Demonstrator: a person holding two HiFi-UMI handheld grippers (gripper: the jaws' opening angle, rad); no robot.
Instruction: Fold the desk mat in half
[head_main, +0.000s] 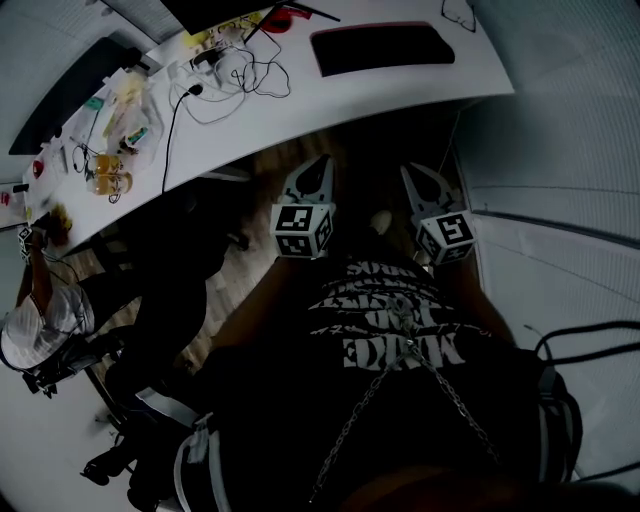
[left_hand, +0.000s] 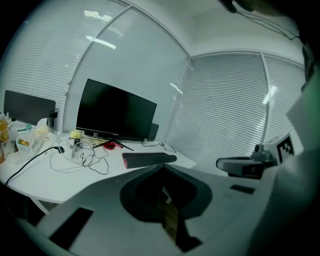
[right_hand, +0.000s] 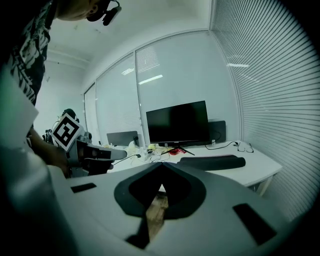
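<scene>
Closed tongs (left_hand: 162, 168), desk mat (left_hand: 149, 159) beyond

An office: a white desk (head_main: 300, 105) with a monitor (left_hand: 115, 110), cables (left_hand: 92, 162) and window blinds (left_hand: 225, 110).

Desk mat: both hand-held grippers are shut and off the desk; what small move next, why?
I'd likely hold back and check the fold: the desk mat looks already doubled over, red edge showing, and the left hand-held gripper and right hand-held gripper are shut, empty, short of the desk.
</scene>
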